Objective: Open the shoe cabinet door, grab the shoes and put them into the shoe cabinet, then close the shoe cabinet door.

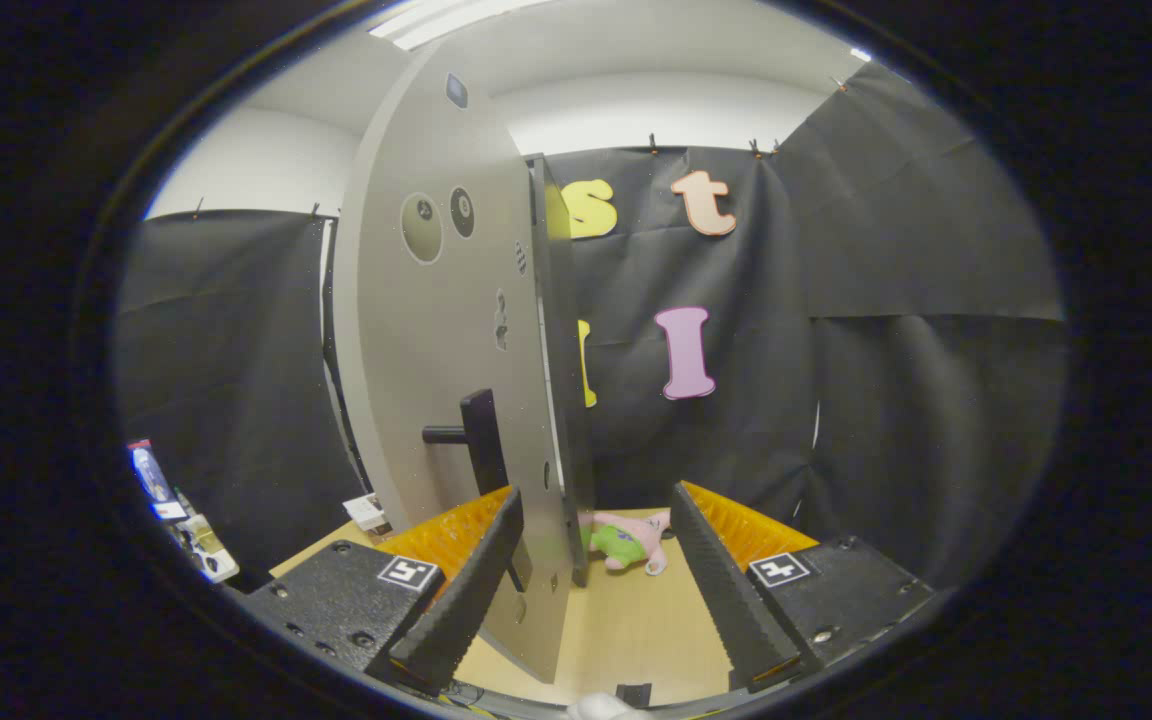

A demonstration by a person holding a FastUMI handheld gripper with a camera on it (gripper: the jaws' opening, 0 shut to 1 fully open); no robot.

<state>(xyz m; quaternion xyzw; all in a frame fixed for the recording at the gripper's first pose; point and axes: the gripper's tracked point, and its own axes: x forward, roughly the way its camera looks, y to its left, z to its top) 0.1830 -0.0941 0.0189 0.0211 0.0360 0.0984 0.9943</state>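
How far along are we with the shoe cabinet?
The door stands swung out, its edge between the open gripper fingers, which grip nothing. Whether it is being opened or closed cannot be told. A pink and green plush toy lies on the table beyond the fingers. I can't see the shoes or the cabinet's inside from here, so whether they are stowed is unknown.

The gripper (586,590) is built from two black textured blocks, each fastened with round screws and marked with a small square black-and-white tag. Ribbed orange panels are seen behind its two serrated fingers (466,590).
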